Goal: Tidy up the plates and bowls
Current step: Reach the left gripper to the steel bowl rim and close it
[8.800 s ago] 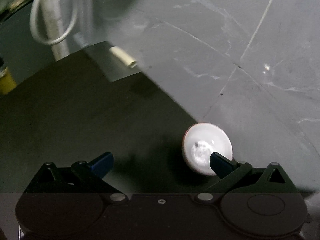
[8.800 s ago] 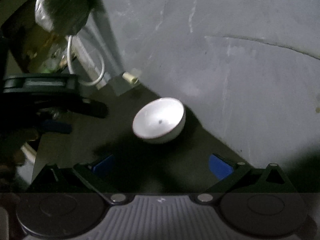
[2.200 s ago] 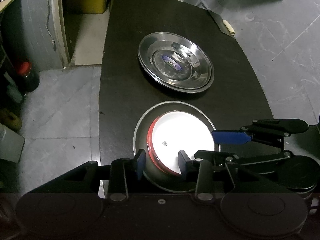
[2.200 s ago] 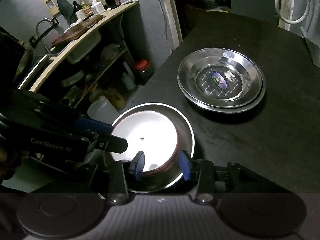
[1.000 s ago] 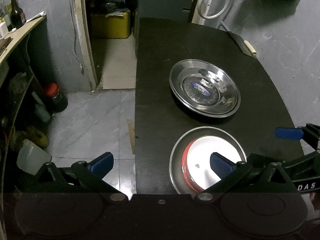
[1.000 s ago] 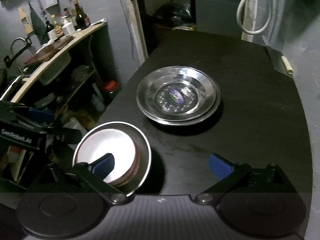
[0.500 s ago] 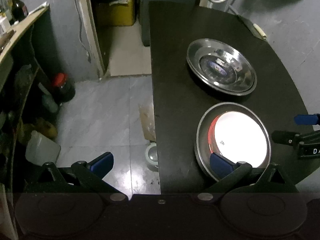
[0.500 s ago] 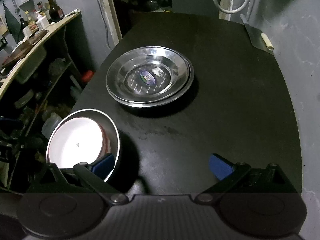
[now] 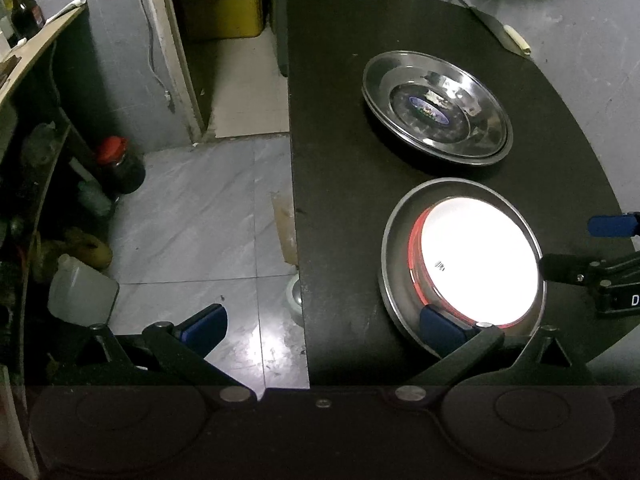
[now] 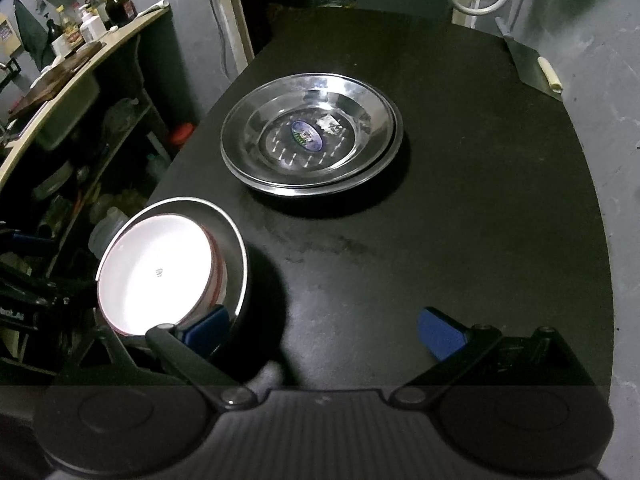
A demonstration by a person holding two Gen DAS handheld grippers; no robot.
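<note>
A white bowl with a red rim (image 9: 476, 264) sits nested inside a steel bowl (image 9: 394, 248) near the front left edge of the black table (image 9: 340, 160). It also shows in the right wrist view (image 10: 156, 268), inside the steel bowl (image 10: 236, 248). A stack of steel plates (image 9: 436, 108) lies farther back; the right wrist view shows the stack (image 10: 312, 132) too. My left gripper (image 9: 320, 324) is open and empty, above the table's left edge. My right gripper (image 10: 324, 330) is open and empty, above the front of the table, right of the bowls.
A cleaver with a pale handle (image 10: 536, 64) lies at the table's far right corner. Left of the table are tiled floor (image 9: 200, 208), a red-capped jar (image 9: 120, 164), a plastic jug (image 9: 80, 292) and a cluttered counter with bottles (image 10: 80, 20). A yellow crate (image 9: 224, 12) stands behind.
Both grippers let go of the nested bowls, opened and drew back. The left one has shifted left over the table edge; the right one has shifted right. The bowls stay put.
</note>
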